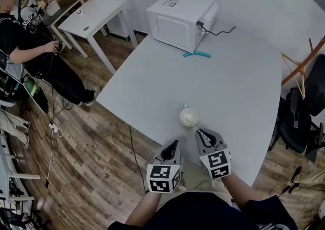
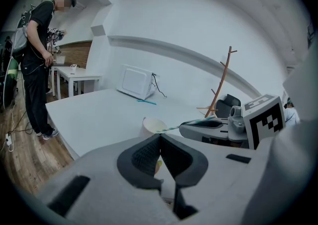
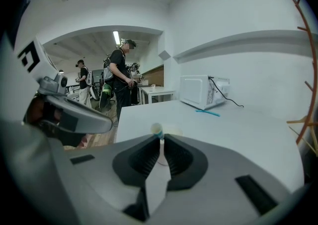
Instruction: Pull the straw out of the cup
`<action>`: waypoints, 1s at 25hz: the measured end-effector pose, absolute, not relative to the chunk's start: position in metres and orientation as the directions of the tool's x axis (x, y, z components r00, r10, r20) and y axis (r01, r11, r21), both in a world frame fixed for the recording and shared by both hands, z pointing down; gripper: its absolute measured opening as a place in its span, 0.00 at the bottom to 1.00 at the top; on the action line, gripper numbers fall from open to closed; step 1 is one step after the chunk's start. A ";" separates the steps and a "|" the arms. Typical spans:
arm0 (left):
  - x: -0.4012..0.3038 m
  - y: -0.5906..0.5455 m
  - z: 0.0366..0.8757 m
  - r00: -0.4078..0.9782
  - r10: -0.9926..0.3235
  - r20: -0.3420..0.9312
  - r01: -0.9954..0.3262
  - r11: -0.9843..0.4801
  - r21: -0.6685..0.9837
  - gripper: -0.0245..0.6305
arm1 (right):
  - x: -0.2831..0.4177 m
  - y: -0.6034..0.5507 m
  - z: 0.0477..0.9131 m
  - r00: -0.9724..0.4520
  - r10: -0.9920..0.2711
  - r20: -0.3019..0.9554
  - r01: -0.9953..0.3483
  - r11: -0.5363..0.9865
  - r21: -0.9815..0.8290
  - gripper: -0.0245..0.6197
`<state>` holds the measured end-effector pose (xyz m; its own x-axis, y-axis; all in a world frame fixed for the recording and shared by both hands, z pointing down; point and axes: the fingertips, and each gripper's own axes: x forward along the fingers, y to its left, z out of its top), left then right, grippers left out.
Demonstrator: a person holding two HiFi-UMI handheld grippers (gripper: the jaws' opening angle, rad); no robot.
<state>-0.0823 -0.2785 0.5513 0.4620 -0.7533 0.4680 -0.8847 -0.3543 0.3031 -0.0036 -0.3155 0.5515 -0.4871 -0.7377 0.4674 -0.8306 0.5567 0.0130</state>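
One white desk [image 1: 238,87], mostly bare and open across its middle; one microwave [image 1: 180,17] at its far edge. One cup [image 1: 188,117] stands close to the near edge. The right tool [image 1: 202,134] pinches one straw [image 2: 169,128], whose far end reaches the cup's rim, its depth inside unclear; the left tool [image 1: 175,144] is closed and empty

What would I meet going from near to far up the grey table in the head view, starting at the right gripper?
right gripper → cup → teal strip → microwave
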 end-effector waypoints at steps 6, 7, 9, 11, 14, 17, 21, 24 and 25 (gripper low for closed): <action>-0.081 -0.266 0.545 0.463 -0.759 0.457 -0.884 -0.359 0.301 0.06 | -0.002 -0.303 0.538 -0.483 -0.757 0.440 -0.837 0.547 0.024 0.11; -0.081 -0.263 0.544 0.464 -0.760 0.455 -0.884 -0.360 0.299 0.06 | -0.002 -0.301 0.537 -0.482 -0.760 0.437 -0.838 0.546 0.025 0.11; -0.082 -0.258 0.541 0.463 -0.763 0.452 -0.884 -0.361 0.296 0.06 | -0.001 -0.295 0.534 -0.479 -0.765 0.431 -0.840 0.542 0.027 0.11; -0.082 -0.254 0.539 0.462 -0.766 0.447 -0.885 -0.362 0.294 0.06 | 0.000 -0.290 0.531 -0.477 -0.769 0.425 -0.843 0.538 0.029 0.11; -0.083 -0.249 0.536 0.460 -0.770 0.443 -0.886 -0.361 0.292 0.06 | 0.000 -0.284 0.527 -0.474 -0.776 0.416 -0.845 0.534 0.033 0.11; -0.085 -0.243 0.534 0.459 -0.772 0.439 -0.886 -0.362 0.291 0.06 | 0.000 -0.277 0.523 -0.472 -0.781 0.409 -0.847 0.531 0.037 0.11; -0.086 -0.237 0.528 0.461 -0.778 0.427 -0.885 -0.366 0.287 0.06 | 0.000 -0.268 0.517 -0.470 -0.787 0.401 -0.848 0.528 0.044 0.11; -0.087 -0.232 0.525 0.460 -0.782 0.421 -0.885 -0.367 0.286 0.06 | -0.001 -0.261 0.513 -0.471 -0.789 0.394 -0.848 0.528 0.046 0.11; -0.087 -0.230 0.524 0.460 -0.783 0.419 -0.885 -0.368 0.285 0.06 | -0.002 -0.259 0.512 -0.471 -0.791 0.391 -0.848 0.528 0.046 0.11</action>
